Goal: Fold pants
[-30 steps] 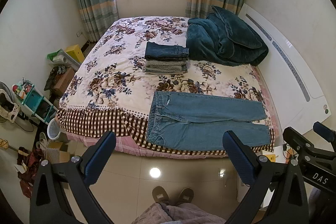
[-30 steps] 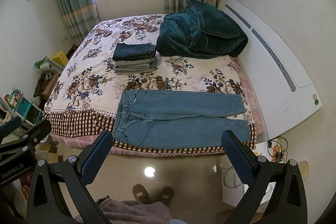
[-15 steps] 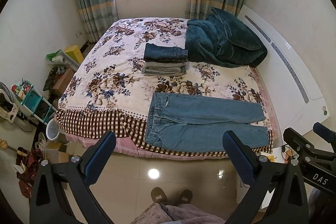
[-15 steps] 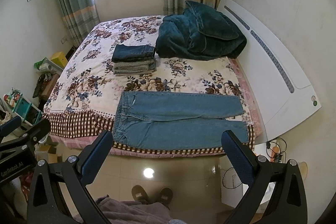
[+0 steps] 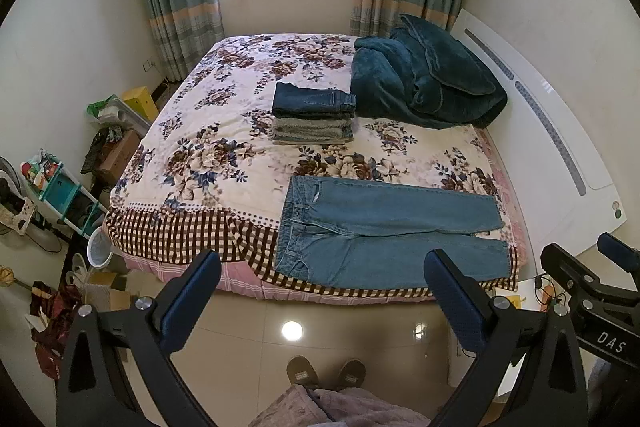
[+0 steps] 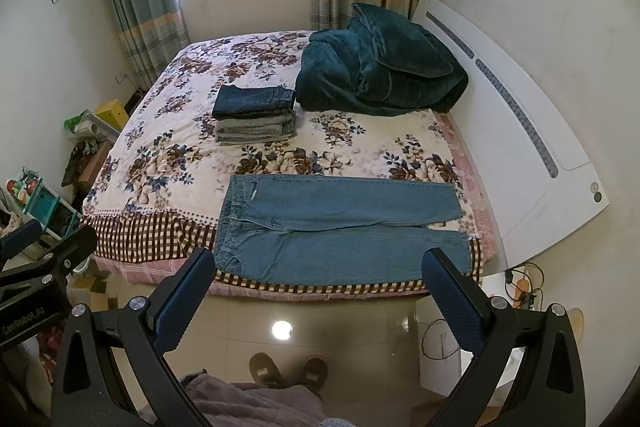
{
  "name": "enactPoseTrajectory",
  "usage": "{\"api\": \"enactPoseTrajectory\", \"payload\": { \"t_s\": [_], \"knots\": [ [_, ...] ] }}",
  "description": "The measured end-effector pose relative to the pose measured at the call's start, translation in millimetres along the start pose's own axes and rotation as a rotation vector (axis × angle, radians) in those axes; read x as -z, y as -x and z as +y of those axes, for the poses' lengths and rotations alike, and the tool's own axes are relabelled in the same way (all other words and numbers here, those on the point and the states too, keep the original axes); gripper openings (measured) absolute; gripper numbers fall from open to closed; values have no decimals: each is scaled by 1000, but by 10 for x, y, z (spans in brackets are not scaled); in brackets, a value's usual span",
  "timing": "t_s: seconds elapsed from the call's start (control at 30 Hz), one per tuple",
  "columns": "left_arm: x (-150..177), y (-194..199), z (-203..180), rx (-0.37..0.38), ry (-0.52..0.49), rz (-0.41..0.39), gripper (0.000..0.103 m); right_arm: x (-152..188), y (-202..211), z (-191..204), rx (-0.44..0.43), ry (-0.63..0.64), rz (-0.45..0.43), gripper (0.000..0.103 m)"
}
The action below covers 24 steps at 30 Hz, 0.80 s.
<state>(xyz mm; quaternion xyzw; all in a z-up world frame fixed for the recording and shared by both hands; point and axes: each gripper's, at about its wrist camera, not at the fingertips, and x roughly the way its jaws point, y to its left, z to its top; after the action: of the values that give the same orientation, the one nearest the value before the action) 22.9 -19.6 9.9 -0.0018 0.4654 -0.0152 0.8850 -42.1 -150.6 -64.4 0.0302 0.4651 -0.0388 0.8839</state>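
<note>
Light-blue denim pants (image 5: 384,227), matt woven cloth, faintly faded. Floral cotton-look bedspread (image 5: 224,155), matt, lying beyond the left gripper's (image 5: 320,299) matt black plastic frame; finger pads (image 5: 188,301) dark blue, finely textured, rubbery. Teal plush blanket (image 6: 380,71), deep soft pile. Beige floor tiles (image 6: 340,323) glossy, reflecting a lamp. White headboard (image 6: 520,131) smooth, semi-gloss.

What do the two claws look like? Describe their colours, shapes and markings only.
Both match. The left claw and the right claw have black angular frames with silver screw heads and two long fingers faced with dark blue textured pads. Seen from the left wrist camera, the right claw's body bears white letters "DAS"; from the right wrist camera, the left claw's body shows pale, blurred lettering. No cables show on either.
</note>
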Motion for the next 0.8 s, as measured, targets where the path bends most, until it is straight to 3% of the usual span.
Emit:
{"api": "enactPoseTrajectory", "payload": {
  "t_s": [0.27, 0.57, 0.8],
  "knots": [
    [-104, -16, -170, 9, -11, -1, 103, -66, 41, -175, 5, -9, 6, 103],
    [-32, -18, 28, 26, -28, -18, 103, 34, 52, -108, 47, -49, 3, 103],
    [-205, -459, 175, -34, -10, -67, 103, -123, -452, -243, 142, -143, -36, 103]
  ]
}}
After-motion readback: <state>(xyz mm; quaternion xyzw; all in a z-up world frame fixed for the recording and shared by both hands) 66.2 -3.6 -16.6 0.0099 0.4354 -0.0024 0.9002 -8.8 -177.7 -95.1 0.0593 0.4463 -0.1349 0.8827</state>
